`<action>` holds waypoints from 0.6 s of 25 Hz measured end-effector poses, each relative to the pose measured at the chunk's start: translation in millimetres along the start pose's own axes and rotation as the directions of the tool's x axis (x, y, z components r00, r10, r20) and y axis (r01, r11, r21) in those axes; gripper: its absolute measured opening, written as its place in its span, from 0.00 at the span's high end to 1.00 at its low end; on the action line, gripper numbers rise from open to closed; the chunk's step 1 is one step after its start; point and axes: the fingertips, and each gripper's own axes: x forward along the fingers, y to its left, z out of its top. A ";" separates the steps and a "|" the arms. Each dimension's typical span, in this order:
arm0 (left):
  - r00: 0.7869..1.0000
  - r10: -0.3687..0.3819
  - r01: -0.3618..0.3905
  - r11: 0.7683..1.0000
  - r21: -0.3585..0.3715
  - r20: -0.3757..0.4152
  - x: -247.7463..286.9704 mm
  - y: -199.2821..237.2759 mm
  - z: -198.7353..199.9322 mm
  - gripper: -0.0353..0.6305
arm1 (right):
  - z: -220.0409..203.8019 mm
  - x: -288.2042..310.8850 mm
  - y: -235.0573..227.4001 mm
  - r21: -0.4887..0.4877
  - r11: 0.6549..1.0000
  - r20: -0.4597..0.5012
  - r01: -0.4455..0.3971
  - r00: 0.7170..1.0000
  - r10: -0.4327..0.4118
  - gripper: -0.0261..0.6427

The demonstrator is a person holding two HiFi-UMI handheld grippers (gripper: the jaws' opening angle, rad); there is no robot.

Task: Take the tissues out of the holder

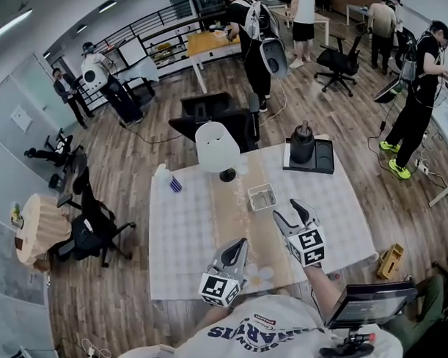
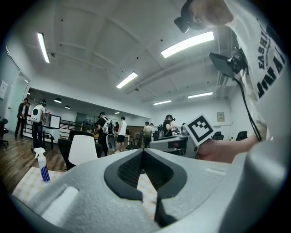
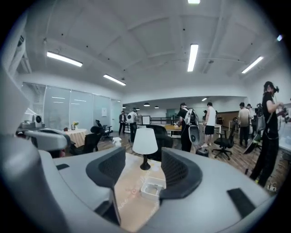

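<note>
Across the middle of the head view spreads the surface (image 1: 182,242), covered in a pale checked cloth with a tan runner (image 1: 232,211) laid down its centre. At its far edge stands a black office chair (image 1: 207,113). A table lamp (image 1: 212,147) with a white shade stands on the upper end of the runner. To its right, in the upper right corner of the cloth, a black tray (image 1: 324,160) carries a dark rounded pot (image 1: 303,144).

Low in the frame, the right gripper (image 1: 287,209) hangs above the runner's right side. In its own view its fingers (image 3: 107,168) stand well apart with nothing between them, and the lamp and holder show through the gap. The left gripper (image 1: 241,241) sits at the near edge, left of the right one. Its fingers (image 2: 127,170) meet at the tips and grip nothing.

The tissue holder (image 1: 262,197), a small white open-topped square box, rests on the right edge of the runner. It is lower right of the lamp base and just beyond the right gripper. A spray bottle (image 1: 167,180) stands near the cloth's upper left corner. A small white crumpled piece (image 1: 258,275) lies on the runner just right of the left gripper; whether it is a tissue cannot be told.
</note>
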 end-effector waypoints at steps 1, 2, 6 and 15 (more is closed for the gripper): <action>1.000 0.004 -0.004 1.000 0.002 0.000 -0.3 0.0 0.1 0.94 | 7.4 -4.7 9.4 -0.012 1.000 0.021 -0.015 1.000 0.015 0.61; 1.000 0.010 -0.010 1.000 0.005 -0.002 -0.8 1.2 -0.3 0.94 | 13.3 -9.0 18.3 -0.024 0.999 0.040 -0.028 0.999 0.029 0.67; 0.999 0.044 -0.044 0.999 0.006 -0.004 -3.4 13.6 0.4 0.94 | 26.1 -19.5 47.5 -0.063 0.994 0.086 -0.086 0.992 0.091 0.88; 0.996 0.084 -0.085 0.996 0.017 0.005 -5.1 26.2 3.4 0.94 | 23.8 -24.6 68.2 -0.090 0.981 0.082 -0.174 0.980 0.181 0.95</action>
